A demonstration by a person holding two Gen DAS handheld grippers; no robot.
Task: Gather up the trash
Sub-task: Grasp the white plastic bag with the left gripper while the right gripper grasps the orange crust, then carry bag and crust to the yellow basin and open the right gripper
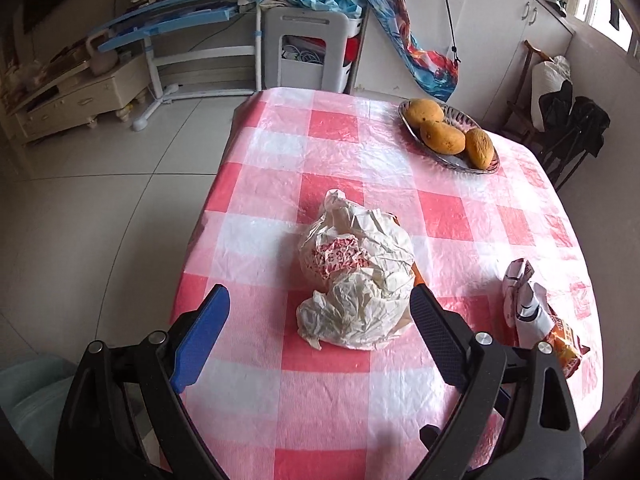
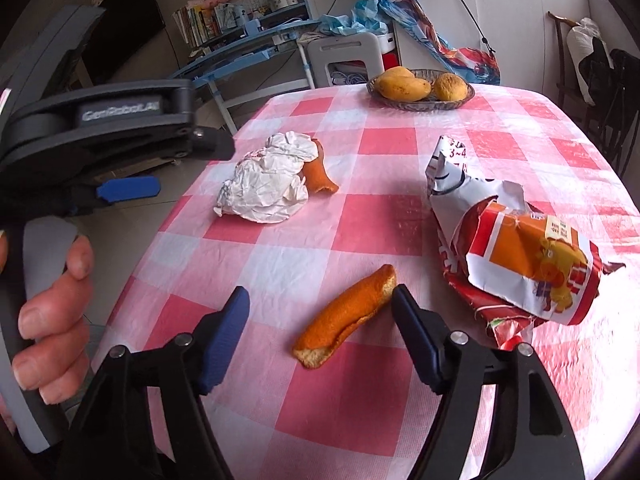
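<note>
fingers (image 2: 416, 340) of the right gripper (image 2: 320, 320) spread half-open and empty around an orange peel (image 2: 346, 316) on the checked table (image 2: 360, 412), left gripper (image 1: 320, 324) gaping before crumpled paper (image 1: 356, 280); closing off-centre could flick the peel aside.
</note>
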